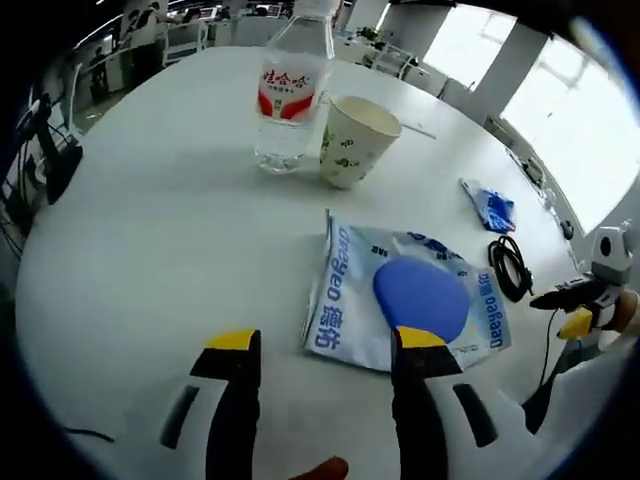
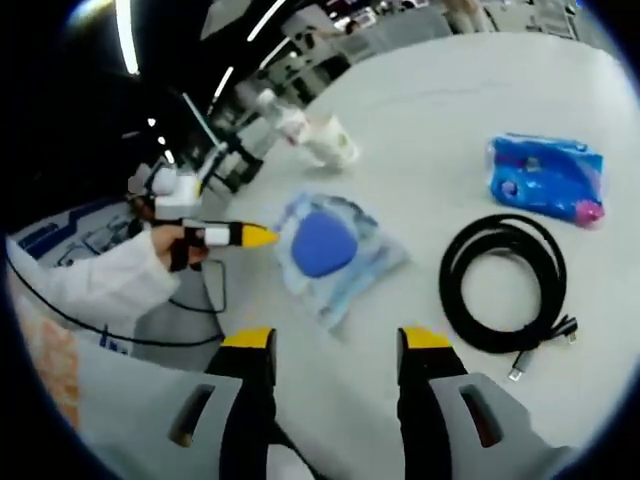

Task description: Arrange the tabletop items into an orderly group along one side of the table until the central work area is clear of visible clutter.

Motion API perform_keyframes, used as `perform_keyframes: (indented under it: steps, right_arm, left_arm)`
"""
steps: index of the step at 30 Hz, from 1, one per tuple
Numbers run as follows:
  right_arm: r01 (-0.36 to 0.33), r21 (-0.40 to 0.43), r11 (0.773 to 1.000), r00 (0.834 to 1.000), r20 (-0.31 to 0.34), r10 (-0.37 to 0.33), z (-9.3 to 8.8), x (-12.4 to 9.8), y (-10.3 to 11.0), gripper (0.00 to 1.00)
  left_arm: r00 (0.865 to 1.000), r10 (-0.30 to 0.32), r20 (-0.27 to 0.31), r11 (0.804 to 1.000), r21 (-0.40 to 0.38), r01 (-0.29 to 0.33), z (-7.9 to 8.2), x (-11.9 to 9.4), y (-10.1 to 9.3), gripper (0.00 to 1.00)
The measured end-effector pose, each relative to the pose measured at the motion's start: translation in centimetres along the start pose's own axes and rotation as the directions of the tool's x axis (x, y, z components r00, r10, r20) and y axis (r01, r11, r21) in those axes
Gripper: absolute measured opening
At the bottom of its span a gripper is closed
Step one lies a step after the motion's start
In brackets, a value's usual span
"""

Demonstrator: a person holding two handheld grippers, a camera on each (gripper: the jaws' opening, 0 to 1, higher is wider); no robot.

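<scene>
On the round white table [image 1: 150, 230] a pale wet-wipe packet with a blue round flap [image 1: 405, 300] lies flat in front of my left gripper [image 1: 325, 345], which is open and empty just short of it. A clear water bottle with a red label [image 1: 290, 90] and a paper cup [image 1: 352, 138] stand together farther off. A coiled black cable [image 1: 510, 265] and a small blue packet [image 1: 490, 208] lie to the right. In the right gripper view my right gripper [image 2: 335, 345] is open above the table, near the wipe packet [image 2: 335, 250], cable [image 2: 505, 280] and blue packet [image 2: 548, 178].
The left gripper [image 2: 235, 236], held by a white-sleeved hand, comes in from the left in the right gripper view; the bottle and cup [image 2: 320, 140] stand beyond. Office desks and chairs [image 1: 150, 40] ring the table. A thin black cord [image 2: 120, 325] hangs off the table's edge.
</scene>
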State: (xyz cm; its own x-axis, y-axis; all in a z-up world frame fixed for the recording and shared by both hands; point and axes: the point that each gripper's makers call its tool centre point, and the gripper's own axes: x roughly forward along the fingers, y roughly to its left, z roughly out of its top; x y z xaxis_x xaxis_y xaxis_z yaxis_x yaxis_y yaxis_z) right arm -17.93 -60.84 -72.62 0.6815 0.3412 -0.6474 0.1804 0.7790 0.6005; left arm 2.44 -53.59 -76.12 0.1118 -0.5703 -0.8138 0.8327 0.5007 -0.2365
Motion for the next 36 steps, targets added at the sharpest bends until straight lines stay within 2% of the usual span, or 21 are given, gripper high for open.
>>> perform_keyframes:
  steps: [4, 11, 13, 17, 20, 24, 28, 31, 36]
  right_arm:
    - [0.009, -0.038, 0.999, 0.992, -0.128, -0.013, -1.9, 2.2, -0.2, 0.42]
    - [0.003, -0.015, 1.0, 0.995, -0.103, -0.005, -0.1, 4.2, 0.4, 0.36]
    - [0.005, -0.01, 1.0, 0.995, -0.095, -0.006, 0.3, 4.8, 0.3, 0.33]
    - [0.021, 0.014, 1.0, 0.992, -0.122, -0.019, -0.2, 5.6, -0.1, 0.19]
    - [0.041, 0.014, 0.999, 0.993, -0.114, -0.039, -0.1, 5.6, -0.4, 0.1]
    - [0.057, 0.019, 0.998, 0.991, -0.119, -0.054, -0.2, 5.6, -0.8, 0.05]
    - [0.057, 0.017, 0.998, 0.994, -0.092, -0.055, 0.5, 4.7, -0.6, 0.01]
    - [0.068, 0.001, 0.998, 0.995, -0.078, -0.068, 0.8, 4.0, -0.8, 0.0]
    - [0.081, 0.028, 0.996, 0.997, 0.011, -0.081, 2.2, 2.1, -1.2, 0.0]
  left_arm:
    - [1.0, -0.007, 0.017, 1.0, 0.001, 0.007, 0.1, 0.3, 0.2, 0.24]
    - [1.0, -0.006, 0.029, 1.0, -0.011, 0.007, 0.2, -0.1, 1.0, 0.19]
    - [0.999, -0.012, 0.033, 0.999, -0.036, 0.013, 0.2, -0.1, 1.1, 0.16]
    - [0.998, -0.042, 0.043, 0.997, -0.069, 0.045, 0.0, 0.1, 0.6, 0.08]
    - [0.999, -0.03, 0.042, 0.997, -0.069, 0.033, -0.2, 0.0, 0.7, 0.06]
    - [0.997, -0.049, 0.064, 0.993, -0.107, 0.056, -0.1, -0.4, 0.3, 0.01]
    - [0.993, -0.066, 0.102, 0.99, -0.117, 0.078, 0.2, -1.2, -0.2, 0.0]
    - [0.983, -0.112, 0.148, 0.986, -0.104, 0.128, 1.0, -2.1, -1.3, 0.0]
    - [0.97, -0.132, 0.203, 0.987, -0.063, 0.148, 2.4, -3.2, -2.5, 0.0]
